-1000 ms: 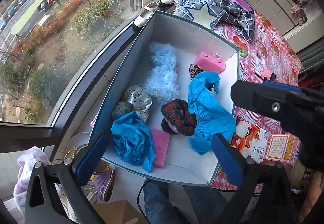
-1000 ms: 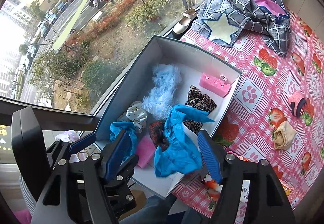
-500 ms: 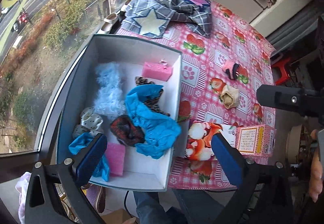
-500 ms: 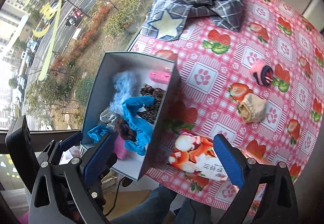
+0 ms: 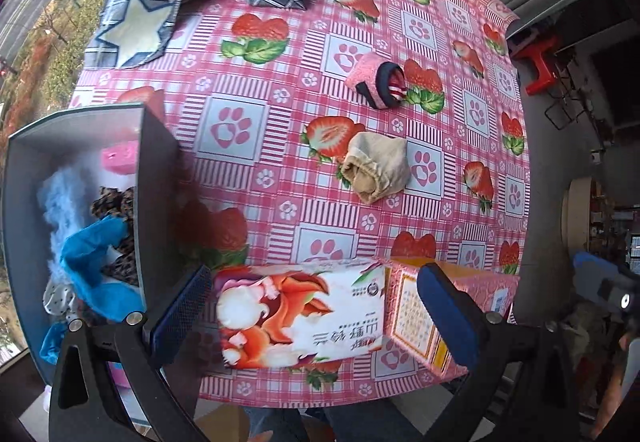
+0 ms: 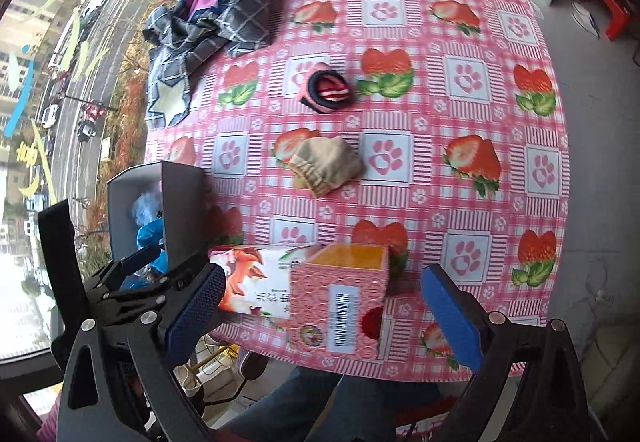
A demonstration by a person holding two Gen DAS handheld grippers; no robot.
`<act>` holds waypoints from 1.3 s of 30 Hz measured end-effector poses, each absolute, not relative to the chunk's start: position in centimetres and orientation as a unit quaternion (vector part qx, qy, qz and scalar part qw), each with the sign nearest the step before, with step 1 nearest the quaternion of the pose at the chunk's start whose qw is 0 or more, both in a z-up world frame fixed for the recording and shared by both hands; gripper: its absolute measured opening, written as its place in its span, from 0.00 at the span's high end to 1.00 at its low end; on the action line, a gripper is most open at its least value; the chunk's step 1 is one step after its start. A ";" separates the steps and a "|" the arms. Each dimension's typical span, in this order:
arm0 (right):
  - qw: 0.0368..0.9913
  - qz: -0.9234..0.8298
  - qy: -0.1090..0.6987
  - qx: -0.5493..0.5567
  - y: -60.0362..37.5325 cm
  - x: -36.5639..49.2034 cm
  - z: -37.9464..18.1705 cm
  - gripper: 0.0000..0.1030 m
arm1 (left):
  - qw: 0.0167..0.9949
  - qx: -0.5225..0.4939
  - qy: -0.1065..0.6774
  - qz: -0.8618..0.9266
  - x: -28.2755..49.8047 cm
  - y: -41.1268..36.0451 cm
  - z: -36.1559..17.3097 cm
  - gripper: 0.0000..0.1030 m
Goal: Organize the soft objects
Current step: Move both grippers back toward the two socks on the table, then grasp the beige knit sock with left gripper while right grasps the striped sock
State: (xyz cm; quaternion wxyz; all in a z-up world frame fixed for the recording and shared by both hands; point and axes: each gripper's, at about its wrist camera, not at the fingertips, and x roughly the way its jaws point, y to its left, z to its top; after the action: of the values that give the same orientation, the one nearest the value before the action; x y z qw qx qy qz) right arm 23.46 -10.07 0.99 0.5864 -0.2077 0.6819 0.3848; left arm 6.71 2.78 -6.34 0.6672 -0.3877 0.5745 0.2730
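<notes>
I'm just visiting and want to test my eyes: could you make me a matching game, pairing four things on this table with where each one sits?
Things:
1. Beige sock bundle
2. Plaid cloth
3. Tissue pack
4. Blue glove

Places:
A. Inside the grey box
B. Far end of the table, by the window
C. Near edge, beside the pink carton
D. Middle of the table, near the pink rolled sock

Pairs: 1-D, 2-B, 3-C, 4-A

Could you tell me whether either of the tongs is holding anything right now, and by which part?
Nothing is held. The left tongs and right tongs are both open and empty above the table.
</notes>
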 end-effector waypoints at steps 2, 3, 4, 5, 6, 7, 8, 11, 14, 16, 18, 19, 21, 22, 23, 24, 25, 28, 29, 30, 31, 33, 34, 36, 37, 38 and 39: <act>0.586 0.369 0.693 -0.201 -11.4 25.0 -0.2 0.04 | 0.657 -0.382 0.589 0.273 8.9 3.1 -7.9 0.00; 0.585 0.362 0.698 -0.199 -12.1 25.7 -0.9 0.04 | 0.652 -0.381 0.596 0.272 9.9 3.3 -8.6 0.00; 0.584 0.355 0.703 -0.197 -12.8 26.4 -1.5 0.04 | 0.647 -0.381 0.603 0.269 10.9 3.5 -9.4 0.00; 0.582 0.348 0.708 -0.195 -13.4 27.0 -2.2 0.04 | 0.643 -0.382 0.608 0.266 11.8 3.7 -10.2 0.00; 0.579 0.342 0.714 -0.193 -13.9 27.6 -2.8 0.04 | 0.640 -0.380 0.614 0.263 12.7 3.8 -10.9 0.00; 0.577 0.338 0.719 -0.192 -14.4 28.2 -3.3 0.04 | 0.637 -0.376 0.620 0.260 13.5 4.0 -11.6 0.00; 0.574 0.333 0.723 -0.191 -14.9 28.7 -3.9 0.04 | 0.634 -0.374 0.626 0.256 14.3 4.1 -12.3 0.00; 0.569 0.319 0.734 -0.189 -16.0 30.2 -5.4 0.04 | 0.627 -0.365 0.644 0.245 16.5 4.6 -14.2 0.00; 0.560 0.308 0.746 -0.186 -16.7 31.2 -6.9 0.04 | 0.623 -0.346 0.662 0.233 18.3 4.5 -16.0 0.00; 0.551 0.305 0.754 -0.187 -16.9 31.4 -7.8 0.04 | 0.619 -0.326 0.677 0.227 19.3 4.3 -17.2 0.00; 0.540 0.304 0.761 -0.190 -16.9 31.4 -8.8 0.04 | 0.614 -0.315 0.689 0.222 19.9 4.1 -18.4 0.00; 0.536 0.304 0.764 -0.191 -16.9 31.4 -9.1 0.04 | 0.612 -0.316 0.691 0.219 20.1 4.1 -18.9 0.00; 0.530 0.305 0.767 -0.195 -16.8 31.5 -9.7 0.04 | 0.608 -0.318 0.694 0.218 20.4 4.0 -19.6 0.00; 0.527 0.306 0.768 -0.196 -16.7 31.5 -9.9 0.04 | 0.604 -0.317 0.697 0.220 20.5 4.1 -19.9 0.00; 0.526 0.306 0.769 -0.197 -16.6 31.6 -10.0 0.04 | 0.600 -0.316 0.700 0.224 20.6 4.1 -20.1 0.00; 0.525 0.307 0.769 -0.198 -16.4 31.7 -10.2 0.04 | 0.597 -0.319 0.701 0.223 20.8 4.1 -20.4 0.03; 0.524 0.308 0.768 -0.200 -16.2 31.8 -10.3 0.04 | 0.594 -0.323 0.703 0.219 20.9 4.1 -20.7 0.08; 0.521 0.315 0.767 -0.203 -15.5 32.3 -10.5 0.04 | 0.583 -0.319 0.712 0.226 21.0 4.1 -21.4 0.23; 0.521 0.317 0.766 -0.204 -15.2 32.5 -10.6 0.04 | 0.582 -0.315 0.714 0.228 21.1 4.0 -21.5 0.24; 0.520 0.319 0.765 -0.206 -14.9 32.6 -10.7 0.04 | 0.583 -0.313 0.715 0.227 21.1 3.9 -21.5 0.26; 0.520 0.321 0.764 -0.207 -14.5 32.8 -10.8 0.04 | 0.586 -0.312 0.713 0.224 21.3 3.8 -21.4 0.32; 0.520 0.324 0.762 -0.210 -13.7 33.3 -10.9 0.04 | 0.593 -0.311 0.709 0.221 21.4 3.8 -21.0 0.47; 0.520 0.327 0.760 -0.213 -13.2 33.6 -11.0 0.04 | 0.595 -0.316 0.705 0.221 21.4 3.8 -20.8 0.56; 0.522 0.334 0.753 -0.219 -12.0 34.1 -11.1 0.04 | 0.600 -0.325 0.695 0.226 21.0 4.1 -20.2 0.62; 0.524 0.337 0.750 -0.223 -11.2 34.2 -11.1 0.04 | 0.603 -0.329 0.689 0.231 20.6 4.1 -20.0 0.64; 0.526 0.341 0.746 -0.225 -10.4 34.4 -11.1 0.04 | 0.605 -0.331 0.685 0.236 19.9 4.4 -19.5 0.65; 0.527 0.347 0.742 -0.228 -9.5 34.5 -11.2 0.04 | 0.606 -0.331 0.681 0.243 19.2 4.3 -19.0 0.65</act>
State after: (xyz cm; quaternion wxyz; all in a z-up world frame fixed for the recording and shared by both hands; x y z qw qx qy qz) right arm 34.55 -9.48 -11.19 0.5273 -0.2276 0.7417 0.3465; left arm 19.18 4.31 -18.97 0.6062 -0.3308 0.6812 0.2429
